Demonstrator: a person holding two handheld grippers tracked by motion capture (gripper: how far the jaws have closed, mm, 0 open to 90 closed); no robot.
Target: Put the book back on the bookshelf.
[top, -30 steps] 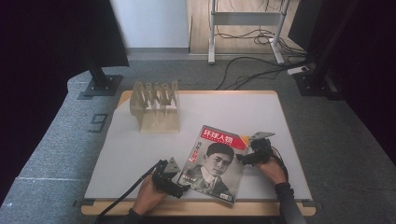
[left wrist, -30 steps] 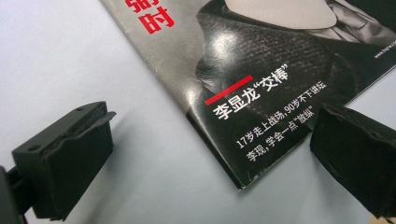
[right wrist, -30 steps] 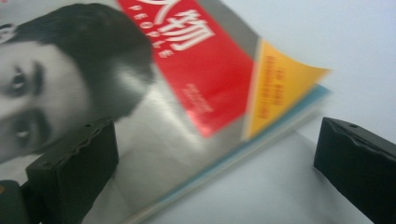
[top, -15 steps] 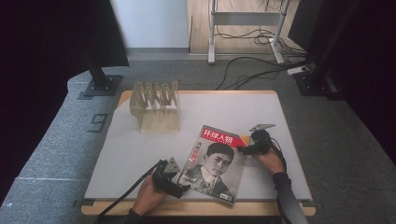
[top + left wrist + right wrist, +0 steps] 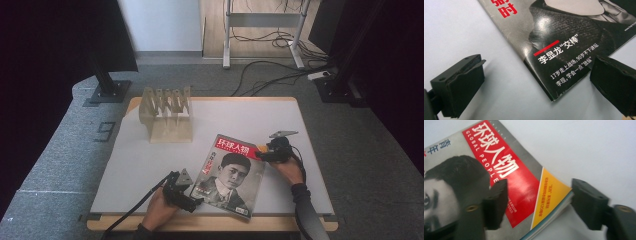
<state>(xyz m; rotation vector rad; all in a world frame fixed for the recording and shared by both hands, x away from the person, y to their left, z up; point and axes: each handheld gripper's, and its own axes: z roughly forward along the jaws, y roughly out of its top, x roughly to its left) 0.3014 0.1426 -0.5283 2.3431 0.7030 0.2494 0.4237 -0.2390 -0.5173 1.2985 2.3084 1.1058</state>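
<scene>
A magazine (image 5: 230,175) with a red title block and a portrait cover lies flat and tilted on the white table top (image 5: 240,120). My left gripper (image 5: 196,201) sits at its near-left corner. In the left gripper view the gripper (image 5: 536,82) is open, and the magazine (image 5: 564,37) points its corner into the gap without touching either jaw. My right gripper (image 5: 261,155) is at the far-right corner. In the right gripper view this gripper (image 5: 540,202) is open too. It straddles the yellow corner of the magazine (image 5: 506,170), with one jaw over the cover and the other past the edge.
A pale wooden slotted rack (image 5: 166,116) stands at the table's back left. Bare white surface runs between the rack and the magazine. Black stands and cables are on the floor beyond the table's far edge.
My right gripper has slid a little away from the person along the magazine's right edge to its far corner. The left gripper and the magazine have stayed put.
</scene>
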